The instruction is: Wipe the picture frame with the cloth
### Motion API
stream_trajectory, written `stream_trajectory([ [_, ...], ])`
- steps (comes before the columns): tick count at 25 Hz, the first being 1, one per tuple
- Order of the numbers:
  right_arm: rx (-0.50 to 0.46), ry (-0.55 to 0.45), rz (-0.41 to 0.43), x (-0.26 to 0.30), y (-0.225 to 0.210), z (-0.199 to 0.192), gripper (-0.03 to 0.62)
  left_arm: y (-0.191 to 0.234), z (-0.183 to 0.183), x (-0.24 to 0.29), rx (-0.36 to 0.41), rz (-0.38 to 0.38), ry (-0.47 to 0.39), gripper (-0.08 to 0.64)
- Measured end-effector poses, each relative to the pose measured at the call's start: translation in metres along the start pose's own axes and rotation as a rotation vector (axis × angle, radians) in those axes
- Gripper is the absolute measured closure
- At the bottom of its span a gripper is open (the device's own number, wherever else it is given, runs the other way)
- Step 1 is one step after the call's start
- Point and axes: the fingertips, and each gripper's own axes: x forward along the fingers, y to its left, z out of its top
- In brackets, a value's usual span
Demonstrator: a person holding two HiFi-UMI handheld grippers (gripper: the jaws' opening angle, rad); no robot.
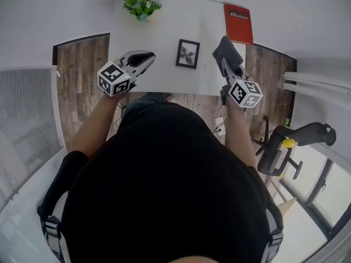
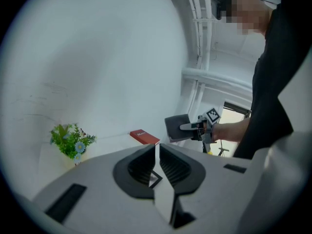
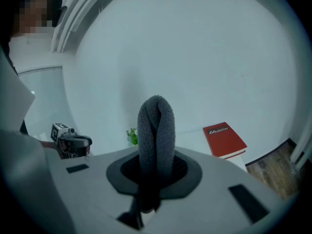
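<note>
Desk (image 1: 164, 32): white, set against a pale wall; wood floor (image 1: 82, 81) shows on both sides of it
Office chair (image 1: 290, 144): dark, on the floor to the person's right, well apart from the desk
Red book (image 1: 238, 22): lies flat at the desk's far right corner
Right gripper (image 1: 226, 64): held over the desk's right side; fingers clamped on the cloth (image 1: 229, 49)
Left gripper (image 1: 143, 59): over the desk's front left; fingers drawn close with only a thin slit between them, nothing held
Cloth: dark grey, folded into a thick loop that sticks up from the right fingers; just right of the frame, not touching it
Picture frame (image 1: 187, 53): black-edged, on the desk between the two grippers, touched by neither
Plant (image 1: 141, 5): small and green, at the desk's far left
</note>
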Motion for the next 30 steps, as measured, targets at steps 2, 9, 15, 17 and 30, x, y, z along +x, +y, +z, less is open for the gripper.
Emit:
stream_trajectory([
  [2, -0.013, 0.021, -0.006, 0.007, -0.004, -0.003, 0.551, 0.005, -0.003, 0.000, -0.013, 0.006, -0.001, 0.526],
  [9, -0.037, 0.078, -0.012, 0.033, -0.015, -0.014, 0.551, 0.021, -0.019, -0.003, -0.075, 0.034, 0.010, 0.528],
  [15, -0.041, 0.120, -0.008, 0.055, -0.018, -0.023, 0.551, 0.036, -0.022, -0.005, -0.100, 0.047, 0.016, 0.528],
  [17, -0.040, 0.132, -0.007, 0.064, -0.017, -0.026, 0.551, 0.044, -0.023, -0.006, -0.109, 0.052, 0.014, 0.528],
  [30, -0.102, 0.238, 0.006, 0.118, -0.011, -0.056, 0.549, 0.079, -0.043, -0.015, -0.173, 0.087, 0.038, 0.526],
])
